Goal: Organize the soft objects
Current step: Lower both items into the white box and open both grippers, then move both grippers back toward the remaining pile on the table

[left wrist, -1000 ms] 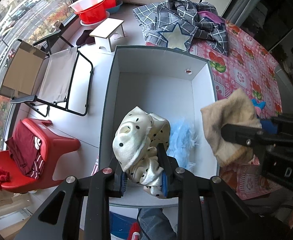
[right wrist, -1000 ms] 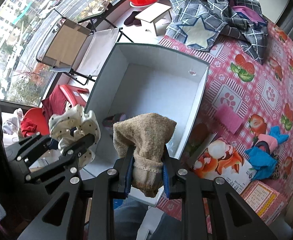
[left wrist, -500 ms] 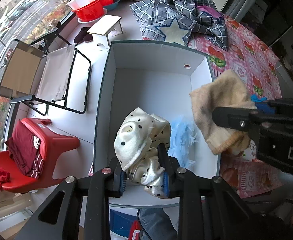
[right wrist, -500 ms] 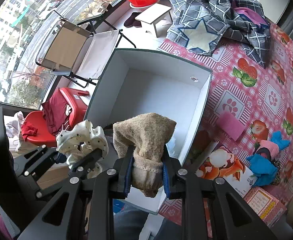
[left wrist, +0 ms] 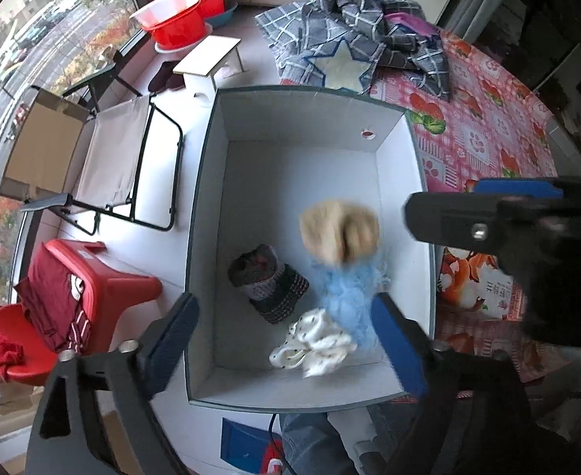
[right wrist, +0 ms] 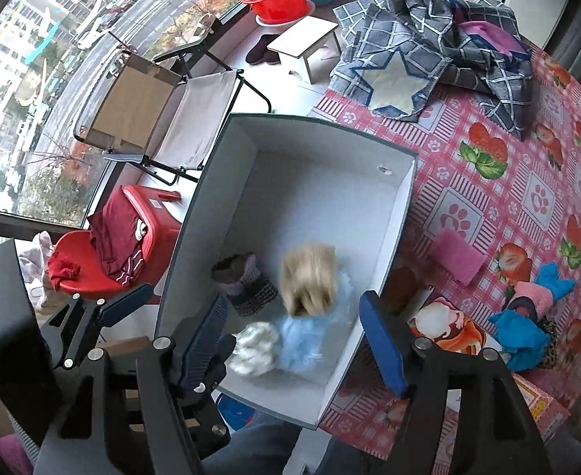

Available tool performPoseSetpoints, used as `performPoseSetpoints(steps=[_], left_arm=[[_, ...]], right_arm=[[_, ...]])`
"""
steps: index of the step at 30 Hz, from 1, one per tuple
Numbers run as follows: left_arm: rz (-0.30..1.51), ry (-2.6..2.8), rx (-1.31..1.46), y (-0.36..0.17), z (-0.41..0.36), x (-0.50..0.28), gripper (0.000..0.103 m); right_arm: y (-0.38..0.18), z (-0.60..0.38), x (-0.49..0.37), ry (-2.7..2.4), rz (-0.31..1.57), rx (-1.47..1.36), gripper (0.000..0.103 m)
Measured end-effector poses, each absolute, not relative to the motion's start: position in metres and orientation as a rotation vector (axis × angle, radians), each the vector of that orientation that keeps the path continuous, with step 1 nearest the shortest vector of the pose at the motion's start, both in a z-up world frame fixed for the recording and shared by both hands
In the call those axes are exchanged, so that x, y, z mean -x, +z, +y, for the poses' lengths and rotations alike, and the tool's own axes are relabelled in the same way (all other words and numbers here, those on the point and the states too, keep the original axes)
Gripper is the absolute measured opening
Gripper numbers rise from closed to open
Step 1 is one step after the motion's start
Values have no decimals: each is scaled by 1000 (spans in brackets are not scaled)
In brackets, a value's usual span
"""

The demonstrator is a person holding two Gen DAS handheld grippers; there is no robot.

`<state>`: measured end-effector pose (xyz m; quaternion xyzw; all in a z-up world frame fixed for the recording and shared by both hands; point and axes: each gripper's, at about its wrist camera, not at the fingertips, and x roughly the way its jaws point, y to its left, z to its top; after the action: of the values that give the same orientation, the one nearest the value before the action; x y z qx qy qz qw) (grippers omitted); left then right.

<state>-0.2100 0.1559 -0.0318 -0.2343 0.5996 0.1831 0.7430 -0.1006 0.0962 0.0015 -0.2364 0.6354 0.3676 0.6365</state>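
A white box with a dark rim (left wrist: pixel 201 206) (right wrist: pixel 403 217) sits below both grippers. On its floor lie a dark knitted piece (left wrist: pixel 268 285) (right wrist: pixel 246 285), a blue fluffy piece (left wrist: pixel 349 297) (right wrist: pixel 304 342) and a white black-dotted cloth (left wrist: pixel 314 346) (right wrist: pixel 252 350). A beige cloth (left wrist: pixel 340 233) (right wrist: pixel 310 277) is blurred in mid-fall over the blue piece. My left gripper (left wrist: pixel 284 340) hovers above the box's near end, its jaws opening wide, nothing held between them. My right gripper (right wrist: pixel 294 342) hovers beside it, its jaws opening too, holding nothing.
The box stands at the left edge of a table with a pink patterned cloth (right wrist: pixel 488 182). On the cloth lie a pink sponge (right wrist: pixel 456 257), a printed packet (right wrist: pixel 448 328), blue and pink soft things (right wrist: pixel 528 316) and a grey checked blanket (right wrist: pixel 429 59). Left of the box stand a red stool (left wrist: pixel 100 285) and a folding chair (left wrist: pixel 112 162).
Both grippers have opened. The dotted cloth has dropped from the left gripper onto the box floor. The beige cloth has left the right gripper and is falling into the box.
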Motion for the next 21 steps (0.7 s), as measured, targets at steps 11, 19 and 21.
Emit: performPoseSetpoints(steps=[11,19,21], left_arm=[[1250,320,589,-18,157,206,102],[1223,229,524,7,141,180,102],[1226,200,517,10,135,170,102]], right_arm=[[8,71,88,753,1466,492,98],[32,34,67,711,1476,359,102],[40,19,59,691,1478,308,102]])
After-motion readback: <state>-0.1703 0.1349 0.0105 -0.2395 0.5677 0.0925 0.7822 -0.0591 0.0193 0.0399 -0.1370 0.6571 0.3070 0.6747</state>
